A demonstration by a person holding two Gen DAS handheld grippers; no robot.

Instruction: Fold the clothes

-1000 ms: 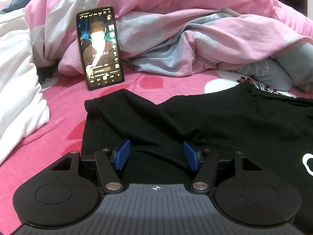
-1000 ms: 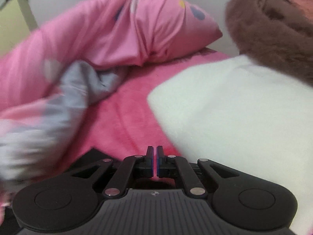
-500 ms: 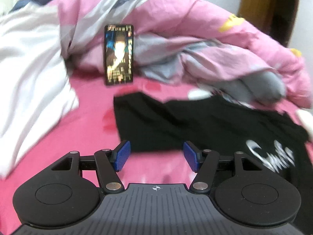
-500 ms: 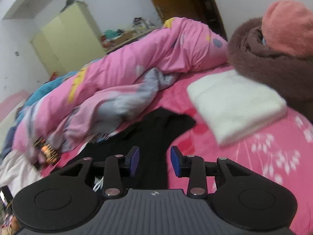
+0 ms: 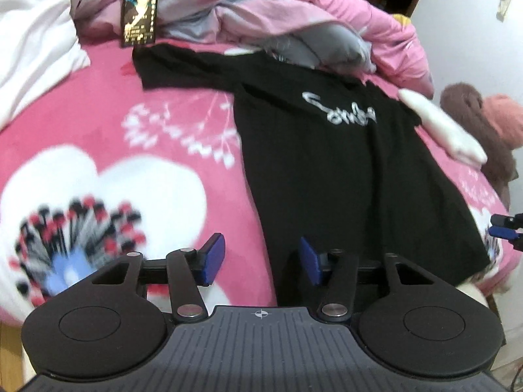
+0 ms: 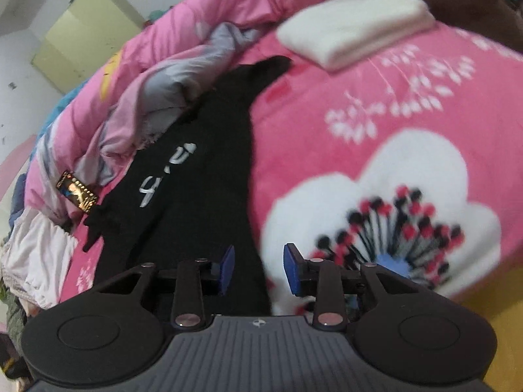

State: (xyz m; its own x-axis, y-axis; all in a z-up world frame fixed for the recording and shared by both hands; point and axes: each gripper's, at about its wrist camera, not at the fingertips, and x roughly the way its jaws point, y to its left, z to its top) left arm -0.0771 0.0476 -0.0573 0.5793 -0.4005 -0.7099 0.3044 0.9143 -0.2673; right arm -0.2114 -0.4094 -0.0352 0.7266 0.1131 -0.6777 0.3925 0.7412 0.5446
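A black T-shirt (image 5: 343, 170) with silver lettering lies spread flat on the pink bedspread (image 5: 147, 150), its sleeves out toward the quilt. My left gripper (image 5: 260, 259) stands open at the shirt's lower left hem corner, nothing between its blue pads. In the right wrist view the same black T-shirt (image 6: 209, 170) runs away from my right gripper (image 6: 258, 269), which is open over the shirt's lower right hem edge. The right gripper's tips (image 5: 505, 228) also show at the right border of the left wrist view.
A lit phone (image 5: 140, 11) leans against the crumpled pink and grey quilt (image 5: 294, 9) beyond the shirt. A folded white towel (image 6: 353, 36) and a brown plush toy (image 5: 480, 124) lie at the right. White cloth (image 5: 32, 42) is heaped at the left.
Both grippers have pulled back from the shirt's upper part to its bottom hem. The right gripper, shut a second ago, has opened. The shirt now lies fully spread.
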